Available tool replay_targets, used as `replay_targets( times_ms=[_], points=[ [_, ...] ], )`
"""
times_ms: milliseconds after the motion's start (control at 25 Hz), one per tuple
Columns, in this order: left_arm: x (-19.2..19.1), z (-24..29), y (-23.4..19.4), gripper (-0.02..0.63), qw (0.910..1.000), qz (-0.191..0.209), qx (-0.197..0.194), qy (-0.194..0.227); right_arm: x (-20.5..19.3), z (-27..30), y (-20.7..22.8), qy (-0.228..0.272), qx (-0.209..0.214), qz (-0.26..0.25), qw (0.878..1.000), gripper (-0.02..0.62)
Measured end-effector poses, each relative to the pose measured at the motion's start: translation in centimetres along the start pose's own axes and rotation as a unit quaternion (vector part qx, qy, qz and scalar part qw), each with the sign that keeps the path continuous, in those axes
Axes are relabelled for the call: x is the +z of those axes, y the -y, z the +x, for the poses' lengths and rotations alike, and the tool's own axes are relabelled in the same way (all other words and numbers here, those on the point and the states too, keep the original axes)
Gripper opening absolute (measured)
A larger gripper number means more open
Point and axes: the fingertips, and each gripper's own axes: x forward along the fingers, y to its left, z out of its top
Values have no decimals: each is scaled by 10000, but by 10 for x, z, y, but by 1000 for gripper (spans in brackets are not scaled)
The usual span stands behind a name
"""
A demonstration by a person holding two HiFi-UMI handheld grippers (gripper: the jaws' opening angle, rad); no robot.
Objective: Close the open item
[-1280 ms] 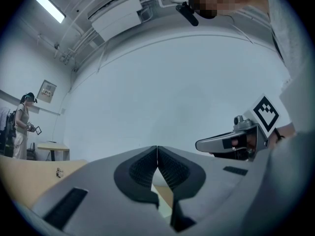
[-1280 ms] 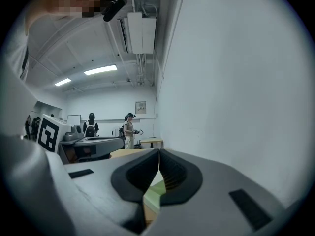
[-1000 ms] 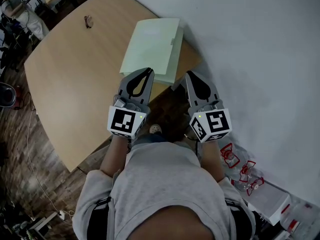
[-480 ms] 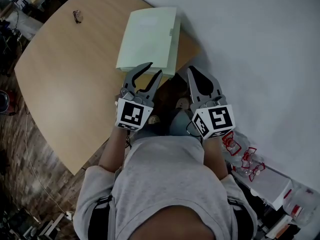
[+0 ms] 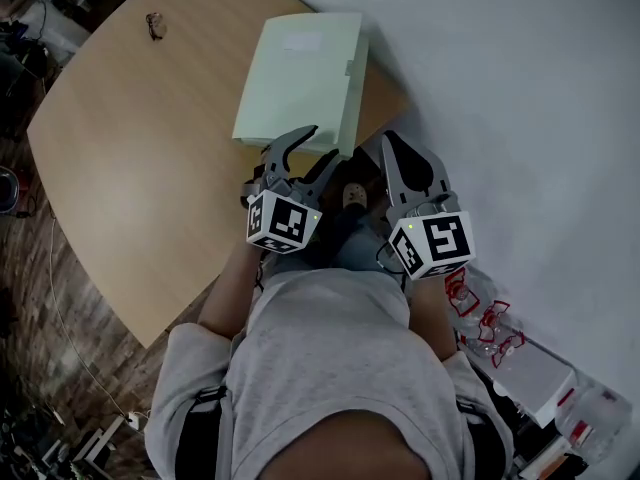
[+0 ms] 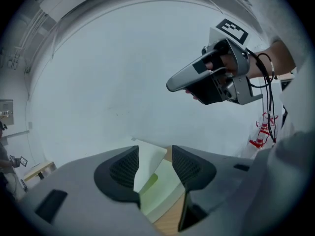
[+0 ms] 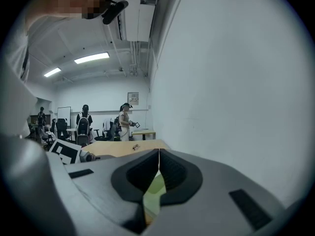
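the wooden table (image 5: 130, 168) is carrying a small dark object (image 5: 154, 24) at its far left end and the pale green folder (image 5: 300, 83) at its right end, next to the white wall (image 5: 520, 88). the left gripper (image 5: 322, 146) is hovering at the folder's near edge. its jaws have just been opening and are standing spread, with the folder showing in the gap and the pads clear of it. the right gripper (image 5: 392, 146), just beside it, is holding its jaws pressed together on nothing.
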Motion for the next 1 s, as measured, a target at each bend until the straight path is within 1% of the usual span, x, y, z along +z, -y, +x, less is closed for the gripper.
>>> replay_targets(
  times_ms=[160,360,480,560,680,760,840,880,1000],
  points=[
    [-9,13,2,196,9997,182,-18,-171,2,9,11,-10,19,47,10000,11],
    [-18,27,-4,196,9995,202,123,-232,1,21,26,-59,51,88,9999,11],
    [-20,30,-9,196,9994,86,269,-193,3,26,33,-81,81,91,9999,11],
    [-20,31,-10,196,9993,113,334,-151,3,29,38,-95,98,93,9999,11],
    [-20,33,-8,195,9992,187,352,-103,1,35,43,-124,128,103,9998,11],
    [-19,33,-6,179,9994,152,312,-71,1,38,46,-136,160,107,9997,11],
    [-18,33,-6,158,9997,-5,245,-38,1,41,48,-134,189,114,9997,11],
    [-17,33,-6,141,9997,-159,195,-6,2,43,49,-129,204,115,9996,11],
    [-17,34,-9,123,9973,-732,-50,-3,7,48,48,-112,265,109,9995,11]
  ],
)
